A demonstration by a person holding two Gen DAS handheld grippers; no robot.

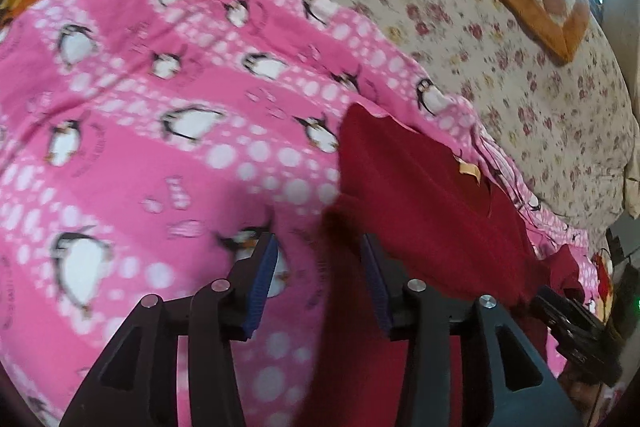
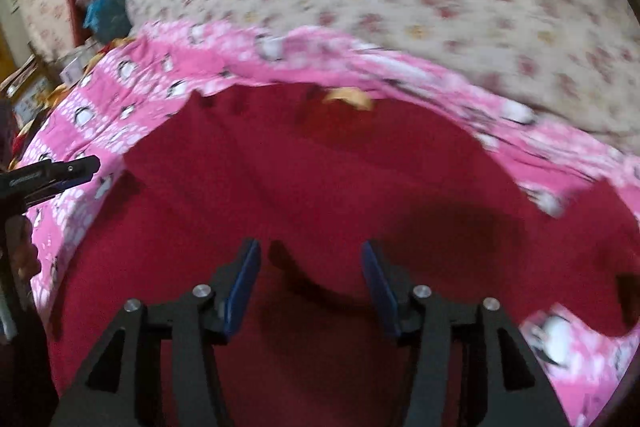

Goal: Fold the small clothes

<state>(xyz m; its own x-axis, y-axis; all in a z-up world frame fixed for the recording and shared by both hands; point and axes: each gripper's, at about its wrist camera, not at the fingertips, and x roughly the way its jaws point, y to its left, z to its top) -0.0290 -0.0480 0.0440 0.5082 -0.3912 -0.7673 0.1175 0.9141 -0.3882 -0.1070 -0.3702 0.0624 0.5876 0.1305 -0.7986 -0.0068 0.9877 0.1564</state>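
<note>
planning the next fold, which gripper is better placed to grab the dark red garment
Right. The right gripper hangs open directly over the dark red garment; the left gripper sits at its edge, mostly over the pink penguin-print blanket.

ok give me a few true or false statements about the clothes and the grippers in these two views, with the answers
1. The red garment lies on a pink penguin-print blanket. True.
2. The left gripper is clamped on the red garment. False: its fingers stand apart, with nothing pinched between them.
3. The right gripper is open above the red cloth. True.
4. The garment's neck label is blue. False: it is yellowish.
5. The floral bedsheet lies on top of the pink blanket. False: the blanket is spread over the sheet.
</note>
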